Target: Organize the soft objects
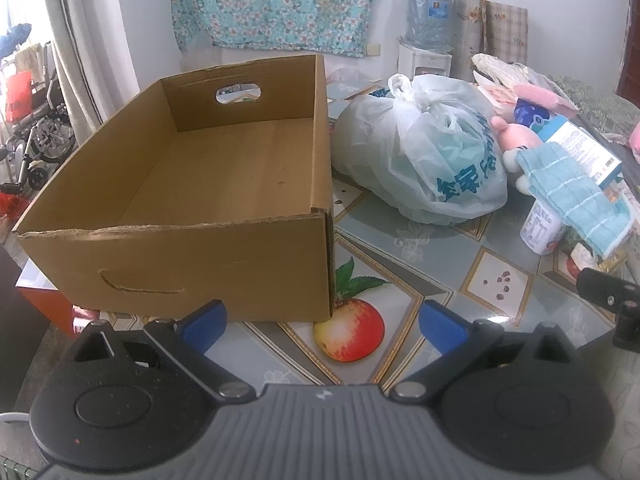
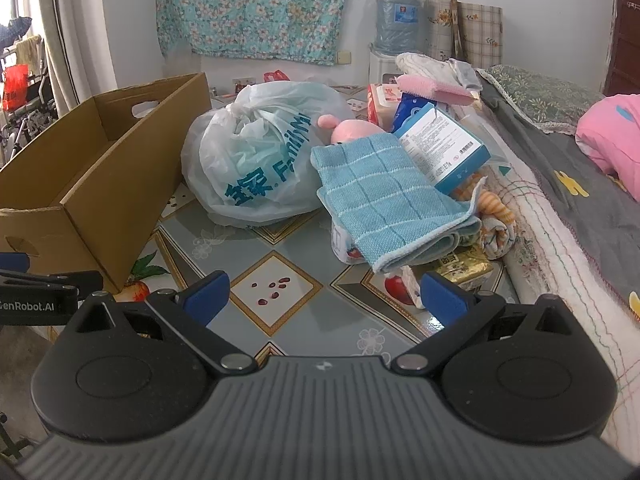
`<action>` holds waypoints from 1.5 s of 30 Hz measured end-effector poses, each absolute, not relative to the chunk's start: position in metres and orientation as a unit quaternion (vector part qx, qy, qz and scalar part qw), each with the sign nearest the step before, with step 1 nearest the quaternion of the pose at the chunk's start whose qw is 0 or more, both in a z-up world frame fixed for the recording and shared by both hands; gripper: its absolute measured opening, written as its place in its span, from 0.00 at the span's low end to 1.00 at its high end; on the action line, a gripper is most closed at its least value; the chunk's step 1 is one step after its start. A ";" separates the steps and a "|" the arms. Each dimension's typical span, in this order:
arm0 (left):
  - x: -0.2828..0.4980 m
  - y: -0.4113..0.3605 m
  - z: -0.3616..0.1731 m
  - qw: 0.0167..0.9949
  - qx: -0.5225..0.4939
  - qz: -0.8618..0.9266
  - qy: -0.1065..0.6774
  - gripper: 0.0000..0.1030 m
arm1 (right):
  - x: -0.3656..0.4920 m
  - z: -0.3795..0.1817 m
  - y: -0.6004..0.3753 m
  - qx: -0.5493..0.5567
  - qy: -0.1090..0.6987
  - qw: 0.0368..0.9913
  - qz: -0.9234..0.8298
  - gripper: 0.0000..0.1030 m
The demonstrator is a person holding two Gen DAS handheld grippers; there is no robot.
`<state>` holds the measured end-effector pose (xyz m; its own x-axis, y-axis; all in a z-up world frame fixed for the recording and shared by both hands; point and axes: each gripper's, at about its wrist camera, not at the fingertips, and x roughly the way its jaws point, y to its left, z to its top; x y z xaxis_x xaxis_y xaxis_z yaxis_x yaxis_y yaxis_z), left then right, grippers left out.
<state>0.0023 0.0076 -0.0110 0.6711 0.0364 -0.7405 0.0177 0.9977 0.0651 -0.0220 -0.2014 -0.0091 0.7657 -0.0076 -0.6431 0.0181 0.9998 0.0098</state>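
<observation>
An open, empty cardboard box [image 1: 200, 184] stands on the left of the table; it also shows in the right wrist view [image 2: 100, 184]. A folded blue checked towel [image 2: 384, 204] lies over a pile on the right, also seen in the left wrist view [image 1: 576, 192]. A pink plush toy [image 2: 352, 130] lies behind it. A tied white plastic bag [image 2: 260, 160] sits between box and pile. My left gripper [image 1: 320, 324] is open and empty in front of the box corner. My right gripper [image 2: 324, 296] is open and empty, short of the towel.
A blue-and-white carton [image 2: 440, 148], a white can [image 1: 540, 232], a gold packet [image 2: 464, 268] and a striped cloth [image 2: 492, 212] lie in the pile. A bed with a quilt [image 2: 560, 220] borders the table on the right. A water dispenser [image 2: 396, 20] stands behind.
</observation>
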 end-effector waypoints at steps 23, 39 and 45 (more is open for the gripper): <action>-0.019 -0.036 0.000 0.924 0.084 -0.094 0.362 1.00 | -0.050 -0.018 -0.258 0.061 0.262 0.962 -0.043 0.99; 0.019 -0.112 -0.015 0.899 0.033 -0.268 0.346 0.91 | -0.059 -0.043 -0.356 0.198 0.166 0.965 -0.044 0.99; 0.047 -0.122 -0.024 0.880 -0.009 -0.288 0.378 0.84 | -0.039 -0.057 -0.365 0.234 0.166 0.958 -0.007 0.91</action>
<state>0.0469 -0.1218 -0.0243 0.5491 -0.5137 -0.6592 0.5001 0.8339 -0.2333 -0.0387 -0.3648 -0.0567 0.9450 0.0642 -0.3208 0.0909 0.8905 0.4459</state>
